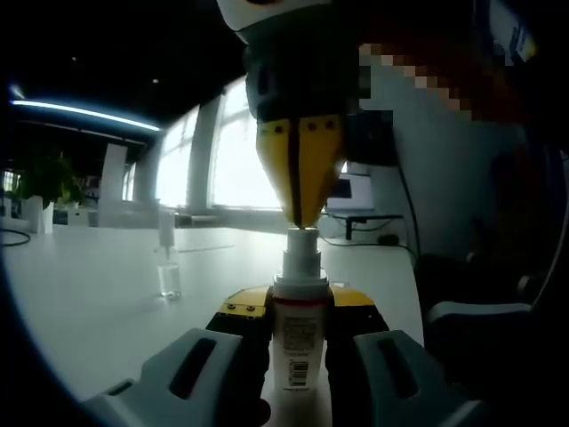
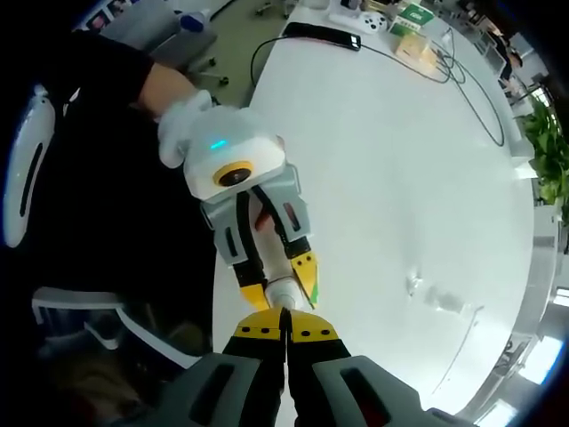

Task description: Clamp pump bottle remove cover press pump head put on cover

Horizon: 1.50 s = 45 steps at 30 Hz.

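Observation:
A white pump bottle [image 1: 298,347] with a printed label stands upright between my left gripper's [image 1: 300,302] yellow-tipped jaws, which are shut on its body. Its pump head [image 1: 302,240] is bare. My right gripper [image 1: 302,222] comes down from above, shut, with its yellow tips touching the top of the pump head. In the right gripper view, my right gripper [image 2: 284,331] meets the pump head [image 2: 283,292] held in the left gripper [image 2: 281,285]. The clear cover [image 1: 169,280] stands on the table to the left, also seen as a transparent cover [image 2: 436,295] lying apart.
The white table [image 2: 400,178] carries cables [image 2: 462,80] and a green box [image 2: 413,18] at its far end. A plant [image 2: 551,151] stands past the edge. A gloved hand [image 2: 182,120] and black sleeve hold the left gripper. A chair [image 2: 98,311] sits beside the table.

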{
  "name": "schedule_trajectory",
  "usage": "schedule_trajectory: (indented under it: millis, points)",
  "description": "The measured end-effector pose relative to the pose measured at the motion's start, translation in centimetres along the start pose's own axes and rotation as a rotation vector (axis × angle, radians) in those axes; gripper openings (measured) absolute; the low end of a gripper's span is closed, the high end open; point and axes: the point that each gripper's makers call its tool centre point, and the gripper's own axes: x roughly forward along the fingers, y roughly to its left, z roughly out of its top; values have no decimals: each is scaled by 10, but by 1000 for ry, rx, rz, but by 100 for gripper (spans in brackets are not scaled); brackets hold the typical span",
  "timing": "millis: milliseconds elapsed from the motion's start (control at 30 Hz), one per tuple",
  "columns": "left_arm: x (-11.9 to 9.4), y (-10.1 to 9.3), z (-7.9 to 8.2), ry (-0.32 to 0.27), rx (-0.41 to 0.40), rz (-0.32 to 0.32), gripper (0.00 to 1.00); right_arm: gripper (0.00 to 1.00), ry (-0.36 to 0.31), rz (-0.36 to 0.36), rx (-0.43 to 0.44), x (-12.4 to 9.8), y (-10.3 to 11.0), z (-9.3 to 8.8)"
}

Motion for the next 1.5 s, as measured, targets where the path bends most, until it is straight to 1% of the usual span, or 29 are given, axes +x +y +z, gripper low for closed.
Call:
schedule_trajectory:
  millis: [600, 1000, 1067, 1267, 1400, 1500]
  points:
    - [0, 0, 2, -5, 4, -1, 14, 0, 2, 3, 2, 0, 0, -1]
    - [0, 0, 1, -9, 3, 0, 14, 0, 4, 27, 33, 3, 0, -2]
    - [0, 0, 1, -9, 3, -1, 14, 0, 3, 28, 17, 5, 1, -1]
    - [0, -1, 2, -10, 3, 0, 14, 0, 17, 19, 9, 7, 1, 0]
    - [0, 0, 1, -10, 4, 0, 14, 0, 34, 14, -5, 4, 1, 0]
    - [0, 0, 1, -11, 5, 0, 14, 0, 34, 16, -6, 1, 0, 0]
